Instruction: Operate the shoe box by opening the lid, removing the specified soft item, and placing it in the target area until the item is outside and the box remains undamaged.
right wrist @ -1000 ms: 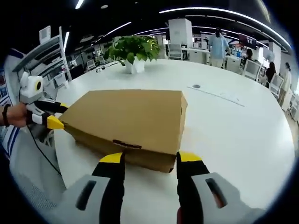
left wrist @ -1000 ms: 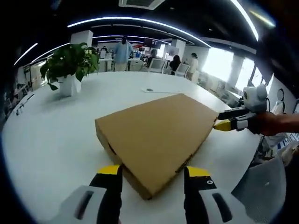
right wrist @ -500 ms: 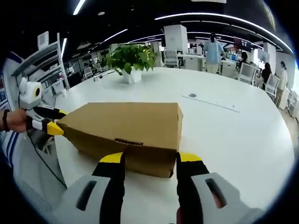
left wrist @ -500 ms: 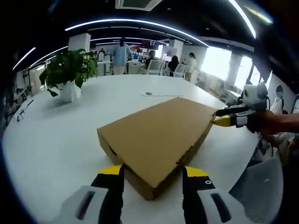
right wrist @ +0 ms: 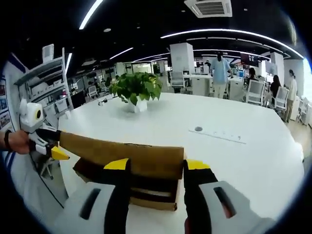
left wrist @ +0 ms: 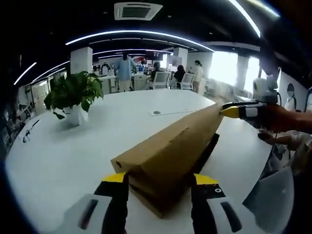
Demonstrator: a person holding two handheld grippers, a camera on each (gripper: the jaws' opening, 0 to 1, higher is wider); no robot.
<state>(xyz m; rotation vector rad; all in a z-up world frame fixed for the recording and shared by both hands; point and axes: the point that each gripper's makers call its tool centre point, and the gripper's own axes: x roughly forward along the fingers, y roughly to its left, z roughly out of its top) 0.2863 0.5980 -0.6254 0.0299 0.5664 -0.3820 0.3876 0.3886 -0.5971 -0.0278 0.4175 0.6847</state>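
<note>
On the white table [left wrist: 58, 151], I tilt the shoe box [left wrist: 170, 161] lid [right wrist: 122, 153] up, left gripper [left wrist: 158, 183] and right gripper [right wrist: 151, 168] spread at opposite corners; I lift evenly, slowly, sparing the cardboard hinge.

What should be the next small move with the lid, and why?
Probably keep tilting the lid further up with both grippers. In the right gripper view it is raised above the box base with only a dark gap showing, and the inside is not visible. The right gripper and the left gripper each sit at a lid corner.
</note>
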